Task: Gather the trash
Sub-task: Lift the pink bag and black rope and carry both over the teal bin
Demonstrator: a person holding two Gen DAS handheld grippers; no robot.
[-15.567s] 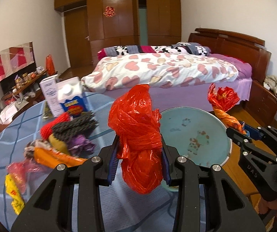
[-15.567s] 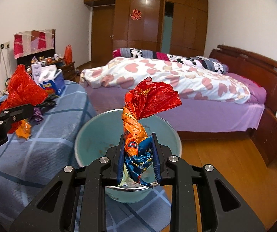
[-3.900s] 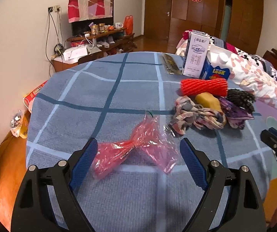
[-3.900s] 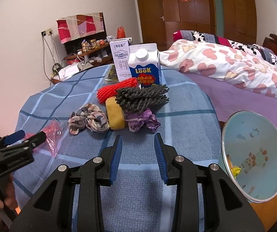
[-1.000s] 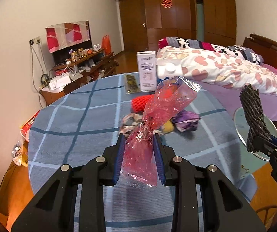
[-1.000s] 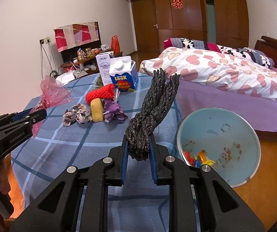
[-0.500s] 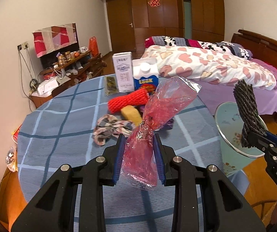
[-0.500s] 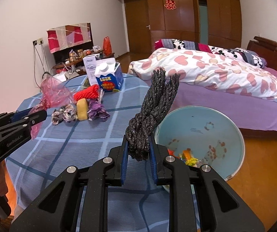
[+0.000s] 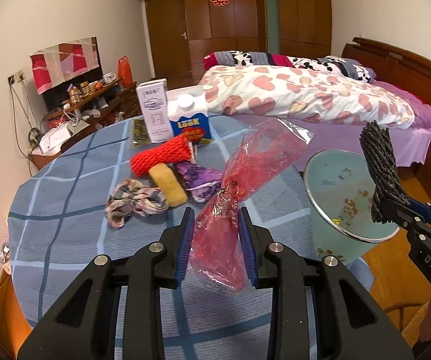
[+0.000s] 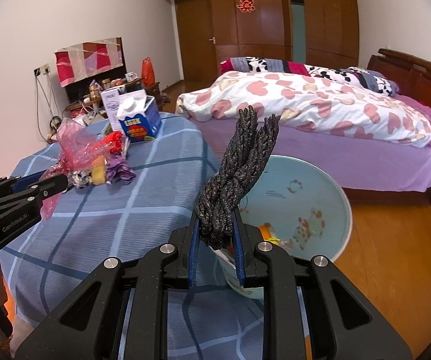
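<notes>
Two grippers: left gripper [image 9: 217,240], right gripper [image 10: 215,235]. One red cellophane bag [image 9: 245,177], one black rope bundle [image 10: 239,168]. One bin [image 10: 320,186]. Two cartons [image 9: 189,123]. On table [image 9: 65,204]: one red mesh roll [image 9: 161,159], one yellow sponge [image 9: 168,184], one purple wrapper [image 9: 200,178], one patterned cloth [image 9: 135,199].

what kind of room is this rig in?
A home bedroom, most likely: a made bed with a heart-print quilt, a wooden wardrobe wall, and a cluttered side cabinet. The work goes on at a cloth-covered table beside the bed.
</notes>
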